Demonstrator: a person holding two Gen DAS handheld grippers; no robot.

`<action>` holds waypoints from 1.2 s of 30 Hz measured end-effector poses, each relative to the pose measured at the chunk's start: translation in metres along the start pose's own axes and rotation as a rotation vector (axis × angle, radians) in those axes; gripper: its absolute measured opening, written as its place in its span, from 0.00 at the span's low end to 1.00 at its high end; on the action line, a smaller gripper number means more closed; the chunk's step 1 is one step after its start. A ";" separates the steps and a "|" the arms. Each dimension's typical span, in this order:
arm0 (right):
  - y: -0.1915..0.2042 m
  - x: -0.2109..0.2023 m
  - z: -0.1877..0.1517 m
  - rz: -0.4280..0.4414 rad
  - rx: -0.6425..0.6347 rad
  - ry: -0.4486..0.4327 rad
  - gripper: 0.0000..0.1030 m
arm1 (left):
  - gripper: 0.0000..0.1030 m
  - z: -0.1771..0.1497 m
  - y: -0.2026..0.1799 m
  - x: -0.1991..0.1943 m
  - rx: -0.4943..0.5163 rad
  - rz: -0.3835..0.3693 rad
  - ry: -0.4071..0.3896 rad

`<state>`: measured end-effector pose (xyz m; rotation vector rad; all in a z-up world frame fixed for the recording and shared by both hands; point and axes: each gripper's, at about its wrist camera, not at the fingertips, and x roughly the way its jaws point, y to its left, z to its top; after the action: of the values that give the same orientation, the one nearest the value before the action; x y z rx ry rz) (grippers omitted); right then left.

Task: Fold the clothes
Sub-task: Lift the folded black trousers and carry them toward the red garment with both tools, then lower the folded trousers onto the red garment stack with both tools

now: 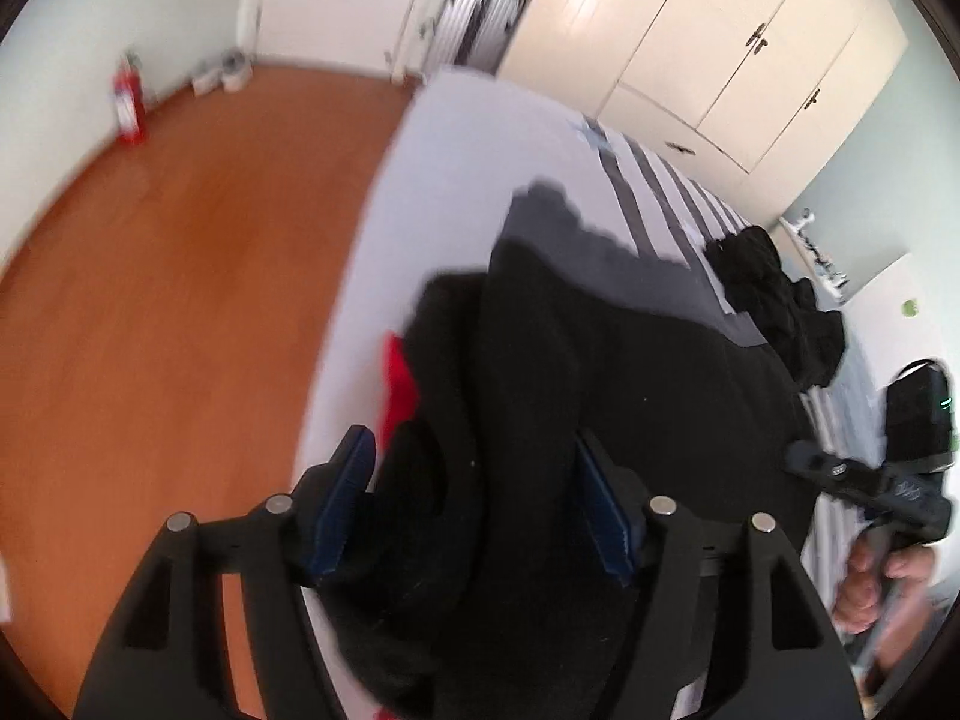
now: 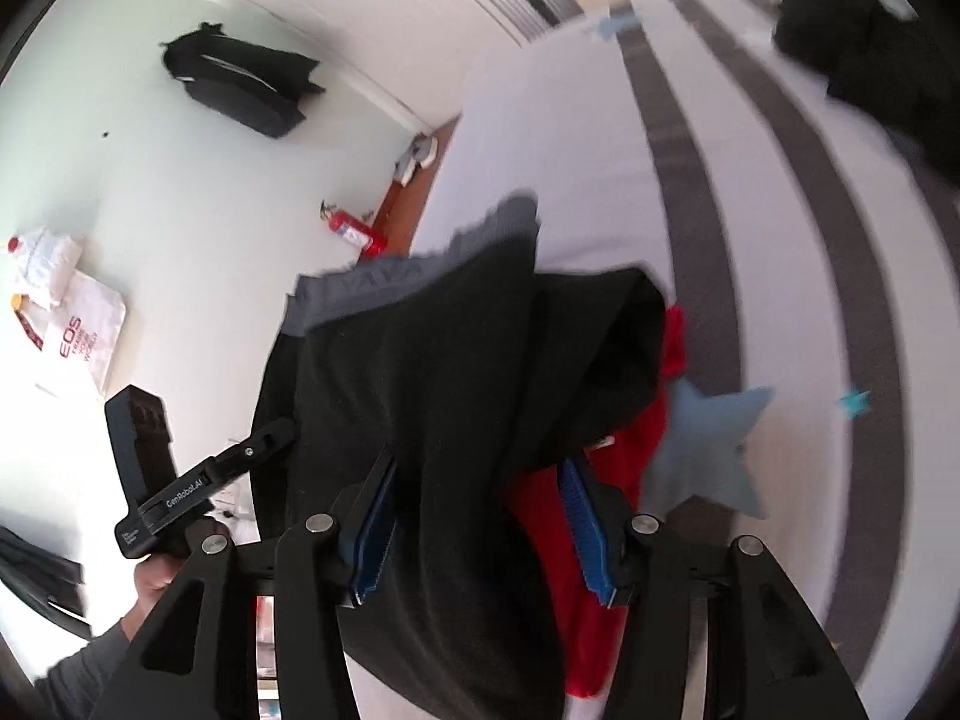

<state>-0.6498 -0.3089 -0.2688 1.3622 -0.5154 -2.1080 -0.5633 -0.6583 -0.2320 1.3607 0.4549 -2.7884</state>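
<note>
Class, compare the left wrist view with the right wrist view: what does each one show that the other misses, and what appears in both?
Only the left wrist view shows the cream wardrobe doors and a wide stretch of wooden floor.

Only the right wrist view shows the black bag hanging on the wall, the white printed bag and the blue star on the bedding.

Both show the black garment with a grey waistband, the red garment beneath it, the striped bed cover, the fire extinguisher and a crumpled black clothes pile.

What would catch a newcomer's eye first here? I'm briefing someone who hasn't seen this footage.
Most striking is the black garment with a grey waistband lying on the white bed with grey stripes, between the open fingers of both the left gripper and the right gripper. A red garment peeks from beneath it, and a red fire extinguisher stands by the wall.
</note>
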 end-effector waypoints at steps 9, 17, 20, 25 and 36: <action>0.060 -0.032 0.008 -0.277 -0.222 -0.279 0.40 | 0.23 0.055 -0.054 0.008 0.164 0.065 -0.144; 0.104 0.049 0.022 -0.357 -0.354 -0.274 0.37 | 0.16 0.069 -0.085 0.106 0.167 0.084 -0.030; 0.081 0.070 0.021 -0.344 -0.336 -0.231 0.31 | 0.14 0.069 -0.070 0.124 0.105 0.075 -0.021; 0.062 0.061 0.028 -0.351 -0.280 -0.263 0.30 | 0.02 0.071 -0.057 0.109 0.080 0.071 -0.047; 0.034 0.071 0.033 -0.357 -0.278 -0.246 0.33 | 0.02 0.064 -0.030 0.112 0.035 0.132 -0.057</action>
<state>-0.6936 -0.3800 -0.2840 1.1042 -0.0647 -2.5425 -0.6862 -0.6329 -0.2742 1.2644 0.3049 -2.7316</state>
